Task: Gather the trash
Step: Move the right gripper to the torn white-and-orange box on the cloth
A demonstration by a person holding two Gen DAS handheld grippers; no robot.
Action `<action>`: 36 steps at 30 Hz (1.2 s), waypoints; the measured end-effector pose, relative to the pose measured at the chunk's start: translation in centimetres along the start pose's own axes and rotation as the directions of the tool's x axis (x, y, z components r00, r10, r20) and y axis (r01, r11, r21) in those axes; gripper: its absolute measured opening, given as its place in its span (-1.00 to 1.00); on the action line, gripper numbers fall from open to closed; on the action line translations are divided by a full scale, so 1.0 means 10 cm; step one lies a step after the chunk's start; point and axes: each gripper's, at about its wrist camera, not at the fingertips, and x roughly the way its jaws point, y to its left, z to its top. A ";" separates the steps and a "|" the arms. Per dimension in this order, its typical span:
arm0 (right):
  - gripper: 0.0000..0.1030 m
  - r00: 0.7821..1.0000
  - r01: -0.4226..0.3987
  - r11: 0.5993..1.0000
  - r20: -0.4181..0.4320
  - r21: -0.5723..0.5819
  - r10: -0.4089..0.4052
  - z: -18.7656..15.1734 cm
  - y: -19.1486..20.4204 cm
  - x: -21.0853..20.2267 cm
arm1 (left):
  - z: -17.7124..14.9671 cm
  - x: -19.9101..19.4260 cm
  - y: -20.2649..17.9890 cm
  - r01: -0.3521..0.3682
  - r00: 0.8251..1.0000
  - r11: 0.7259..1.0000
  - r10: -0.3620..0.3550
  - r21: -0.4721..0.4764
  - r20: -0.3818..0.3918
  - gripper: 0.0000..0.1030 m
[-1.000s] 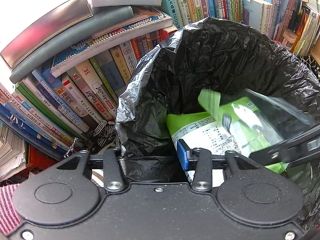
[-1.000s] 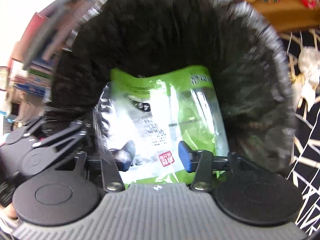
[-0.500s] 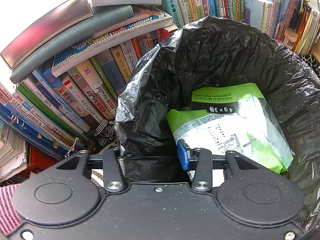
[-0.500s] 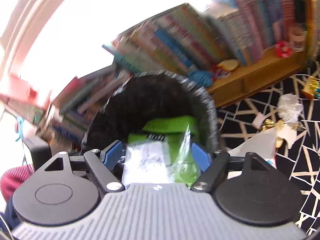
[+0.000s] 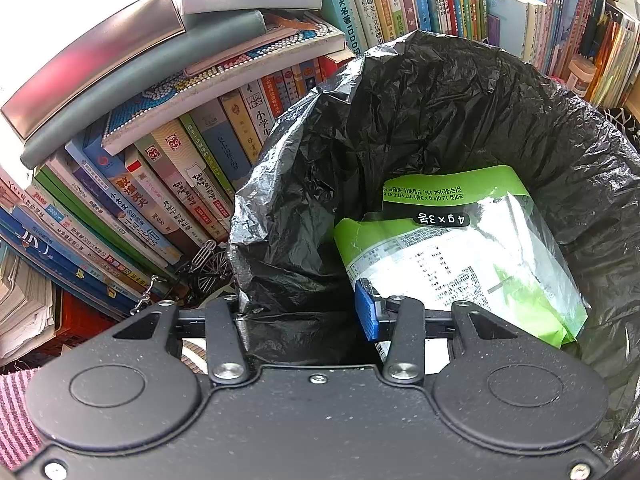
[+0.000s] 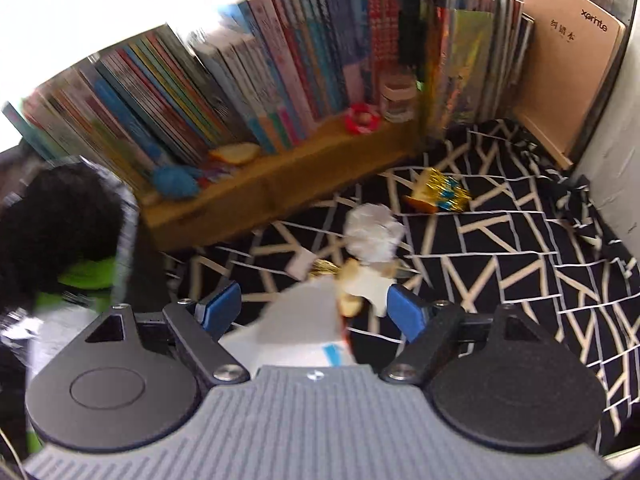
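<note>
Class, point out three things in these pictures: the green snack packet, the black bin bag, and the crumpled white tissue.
green snack packet [image 5: 452, 188]: left wrist view, green top band.
black bin bag [image 5: 420, 92]: left wrist view, far inner wall.
crumpled white tissue [image 6: 372, 232]: right wrist view, middle of the wad.

Two grippers, both angled downward.
Left gripper [image 5: 304, 308] clamped on black bag edge; right gripper [image 6: 314, 308] jaws opening wide, nothing pinched between them.

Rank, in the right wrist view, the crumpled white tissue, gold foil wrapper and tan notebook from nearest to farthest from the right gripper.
1. Crumpled white tissue, on the patterned cloth just ahead of the right gripper.
2. Gold foil wrapper, farther back, slightly right.
3. Tan notebook, upright at far right.
</note>
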 end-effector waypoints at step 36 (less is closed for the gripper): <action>-0.80 0.907 0.301 0.932 -0.362 0.201 -0.215 -0.61 -0.77 1.06 | 0.00 0.00 -0.01 0.003 1.000 1.000 -0.003 0.001 0.001 -0.21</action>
